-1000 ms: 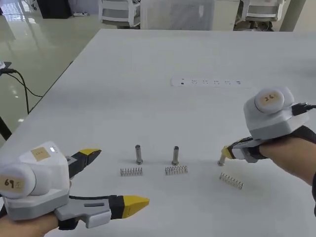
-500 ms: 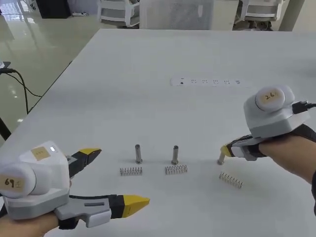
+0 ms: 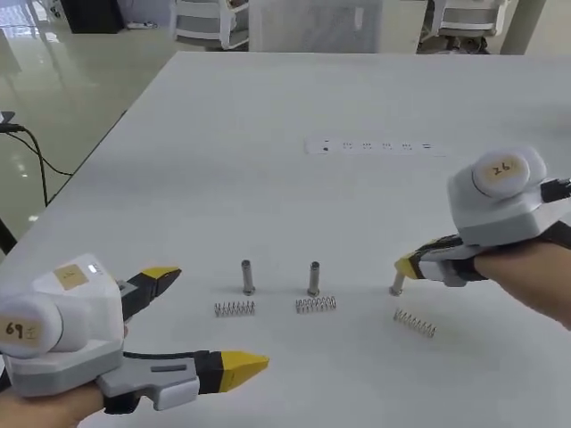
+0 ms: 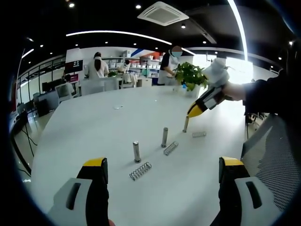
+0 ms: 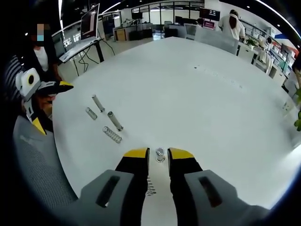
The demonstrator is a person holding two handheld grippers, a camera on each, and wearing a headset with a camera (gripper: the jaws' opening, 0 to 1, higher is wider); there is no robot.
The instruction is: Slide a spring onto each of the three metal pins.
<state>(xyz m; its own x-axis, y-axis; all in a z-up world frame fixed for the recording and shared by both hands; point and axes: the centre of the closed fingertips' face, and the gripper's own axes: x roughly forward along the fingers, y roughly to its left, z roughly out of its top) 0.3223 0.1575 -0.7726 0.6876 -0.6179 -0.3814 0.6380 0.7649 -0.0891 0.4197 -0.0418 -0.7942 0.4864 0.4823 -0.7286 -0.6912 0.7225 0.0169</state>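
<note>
Jaws wide left, narrow right

Left gripper (image 3: 207, 316) gaped wide, with left pin (image 3: 247, 276), left spring (image 3: 235, 308), middle pin (image 3: 313, 278) and middle spring (image 3: 315, 304) ahead of its jaws. Right gripper (image 5: 159, 151) stood narrow, right pin (image 3: 397, 284) between its tips, right spring (image 3: 415, 323) under them.

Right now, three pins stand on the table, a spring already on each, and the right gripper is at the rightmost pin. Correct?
No. The springs lie on the table beside the pins, none on a pin, as the head view shows. The right gripper is at the rightmost pin.
</note>
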